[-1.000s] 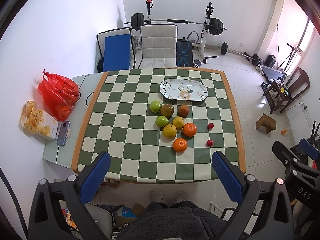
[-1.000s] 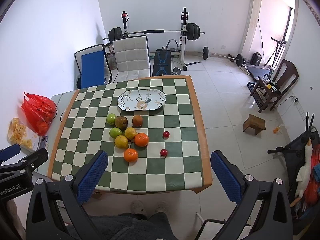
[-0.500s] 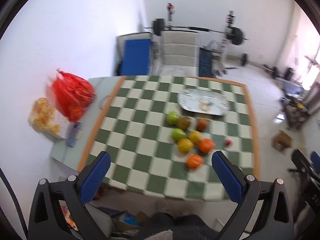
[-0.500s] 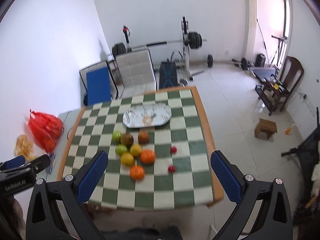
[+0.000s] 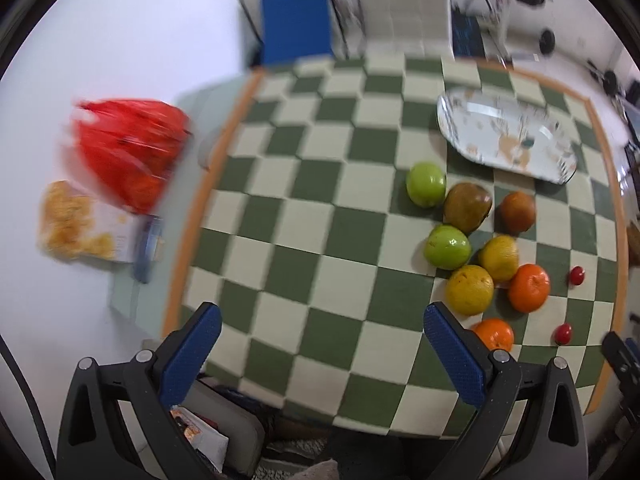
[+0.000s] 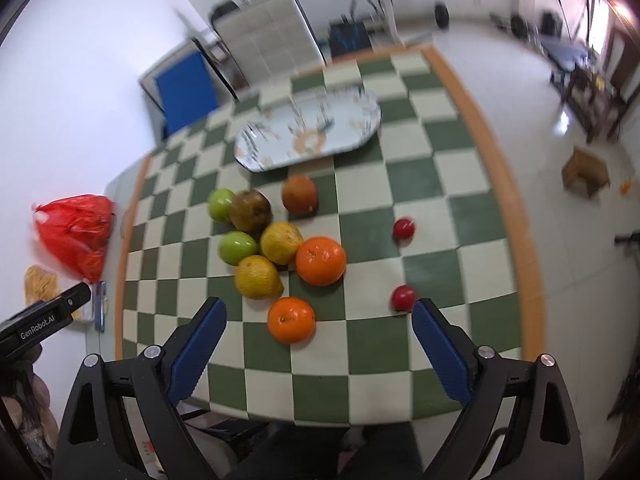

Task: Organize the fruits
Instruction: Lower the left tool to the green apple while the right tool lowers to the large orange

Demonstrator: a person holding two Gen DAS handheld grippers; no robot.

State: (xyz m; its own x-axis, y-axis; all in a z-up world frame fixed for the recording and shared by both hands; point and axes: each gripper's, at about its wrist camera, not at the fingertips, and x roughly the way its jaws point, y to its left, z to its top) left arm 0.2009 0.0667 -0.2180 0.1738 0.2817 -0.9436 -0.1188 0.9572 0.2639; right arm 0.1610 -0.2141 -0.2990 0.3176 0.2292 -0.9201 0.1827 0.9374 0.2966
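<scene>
Both tongs hang above the near edge of the checkered bench (image 6: 440, 168), tilted steeply down. The left tongs (image 5: 320, 344) gape wide with only cloth squares between the pads. The right tongs (image 6: 318, 342) are wide too but closing, the nearest orange (image 6: 291, 319) lying below their gap, untouched. The fruit cluster (image 6: 276, 236) sits mid-bench, just in front of the patterned oval plate (image 6: 360, 108), which looks empty though blurred. Two small red fruits (image 6: 403, 229) lie apart to the right
</scene>
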